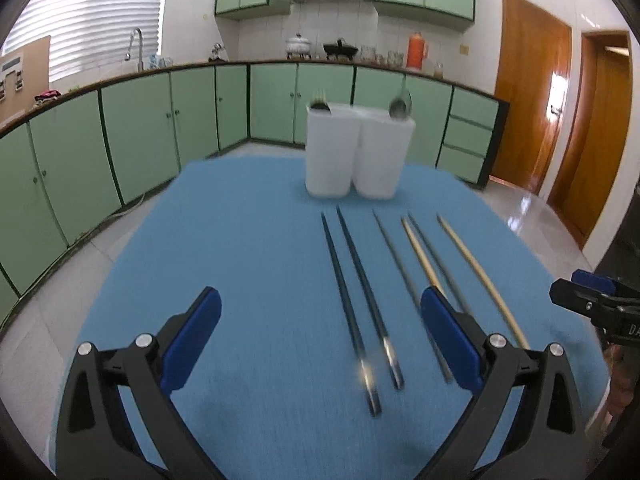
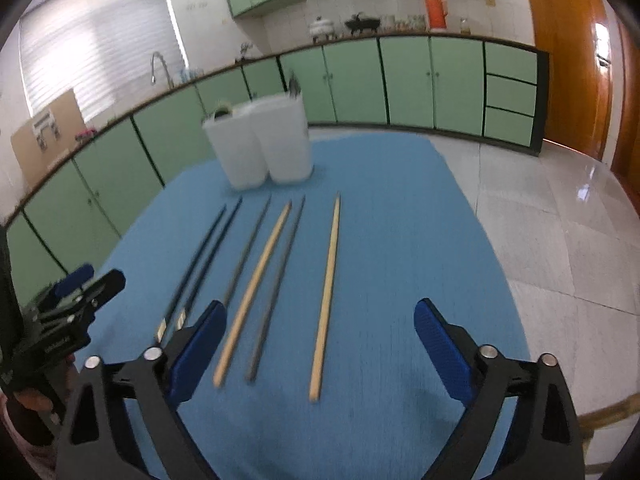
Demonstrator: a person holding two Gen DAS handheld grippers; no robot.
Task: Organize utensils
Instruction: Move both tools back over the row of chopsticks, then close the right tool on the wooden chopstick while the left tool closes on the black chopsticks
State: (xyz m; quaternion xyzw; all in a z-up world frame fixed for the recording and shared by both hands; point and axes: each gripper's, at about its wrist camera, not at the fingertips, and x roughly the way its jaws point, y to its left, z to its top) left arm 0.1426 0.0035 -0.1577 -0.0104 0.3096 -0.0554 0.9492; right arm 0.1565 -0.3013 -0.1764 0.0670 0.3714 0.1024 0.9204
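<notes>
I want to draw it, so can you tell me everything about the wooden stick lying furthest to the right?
The rightmost wooden chopstick is a long, thin, pale tan stick that looks like plain wood or bamboo. It lies flat on the blue tablecloth, its narrower tip pointing toward the white holders and its blunt square end nearest the camera. It lies apart from the other sticks, touching only the cloth. The open right hand-held gripper hovers near its blunt end without gripping it.
</notes>
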